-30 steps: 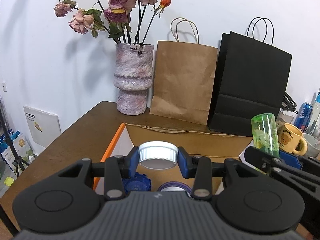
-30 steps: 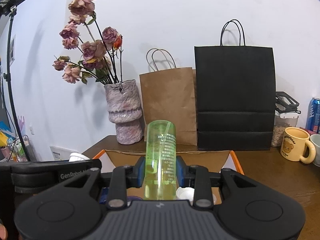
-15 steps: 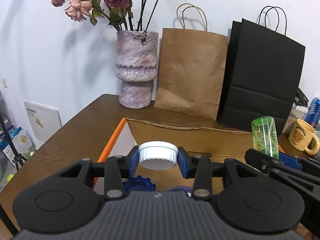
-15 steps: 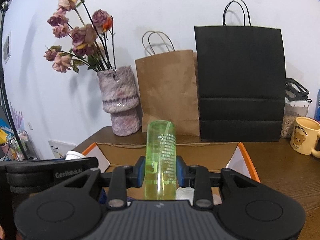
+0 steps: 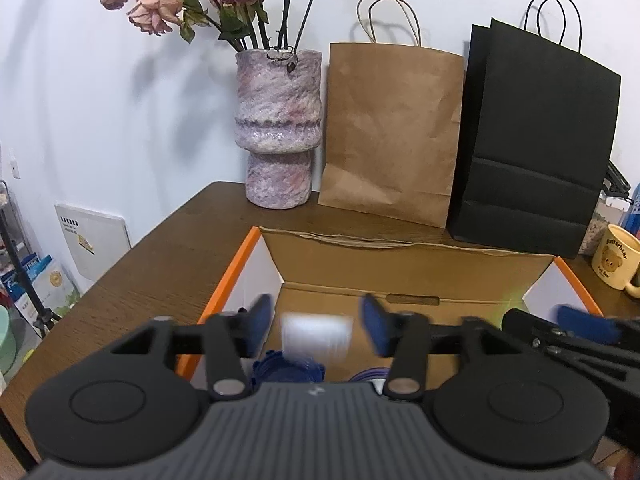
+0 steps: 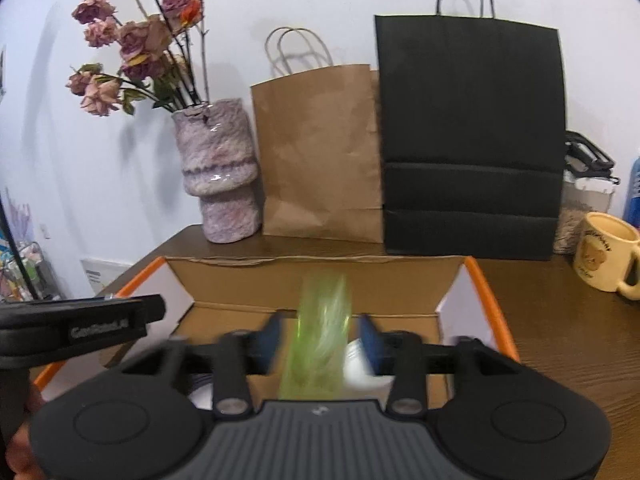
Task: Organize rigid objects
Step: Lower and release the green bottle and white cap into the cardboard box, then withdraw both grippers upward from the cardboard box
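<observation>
Dark brown wooden table [image 5: 168,264]. On it: open cardboard box [image 5: 400,264] with orange-edged flaps at the front; mottled pink-purple vase [image 5: 278,128] with dried roses at the back left corner; brown paper bag [image 5: 392,132] just right of the vase; black paper bag [image 5: 536,148] beside it; yellow bear mug [image 5: 614,256] at the right edge.

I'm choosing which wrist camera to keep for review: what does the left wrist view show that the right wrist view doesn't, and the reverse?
Left wrist only: the left gripper, jaws opening, a blurred white cap between the pads untouched, and a blue cap in the box.

Right wrist only: the right gripper, jaws opening around a blurred green bottle, pads clear of it.

Both: the cardboard box, vase, brown bag, black bag and yellow mug.
</observation>
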Motion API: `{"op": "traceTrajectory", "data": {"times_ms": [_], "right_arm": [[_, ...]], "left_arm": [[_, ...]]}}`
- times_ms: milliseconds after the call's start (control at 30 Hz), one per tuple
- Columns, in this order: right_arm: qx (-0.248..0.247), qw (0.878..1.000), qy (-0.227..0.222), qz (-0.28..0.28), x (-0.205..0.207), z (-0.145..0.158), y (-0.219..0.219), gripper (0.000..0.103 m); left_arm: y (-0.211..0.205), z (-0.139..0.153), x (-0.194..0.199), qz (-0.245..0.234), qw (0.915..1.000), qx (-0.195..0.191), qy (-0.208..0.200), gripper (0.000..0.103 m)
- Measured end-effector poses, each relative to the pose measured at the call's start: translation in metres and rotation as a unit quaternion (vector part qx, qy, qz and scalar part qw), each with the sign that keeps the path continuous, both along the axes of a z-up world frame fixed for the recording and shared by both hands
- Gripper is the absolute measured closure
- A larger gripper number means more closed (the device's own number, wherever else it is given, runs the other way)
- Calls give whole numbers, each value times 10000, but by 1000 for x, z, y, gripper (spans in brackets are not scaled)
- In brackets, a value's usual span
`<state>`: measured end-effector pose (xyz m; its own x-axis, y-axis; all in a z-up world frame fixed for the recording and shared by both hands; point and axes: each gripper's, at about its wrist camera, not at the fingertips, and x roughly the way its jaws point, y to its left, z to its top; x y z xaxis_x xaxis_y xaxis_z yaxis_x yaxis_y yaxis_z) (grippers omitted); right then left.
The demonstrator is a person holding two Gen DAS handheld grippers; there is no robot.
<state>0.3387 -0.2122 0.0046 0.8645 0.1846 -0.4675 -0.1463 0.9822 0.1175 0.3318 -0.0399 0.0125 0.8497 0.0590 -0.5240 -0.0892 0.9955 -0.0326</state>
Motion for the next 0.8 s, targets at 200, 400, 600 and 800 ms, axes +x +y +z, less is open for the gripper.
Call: {"op": "traceTrajectory", "data": {"times_ms": [200, 400, 600, 800], "right_arm": [[-85, 9996, -117, -256, -3, 7, -13, 0], [-86, 9998, -85, -179, -2, 8, -12, 0], [-90, 9998, -96, -149, -3, 8, -11, 0], [-89, 9998, -101, -145, -3, 8, -11, 0]], "left_arm": [[1, 3, -2, 143, 9998, 86, -105, 0], [0, 5, -3, 152, 9997, 132, -128, 0], [1, 5, -2, 175, 9997, 115, -117, 0], [1, 6, -2, 190, 9997, 119, -115, 0]]}}
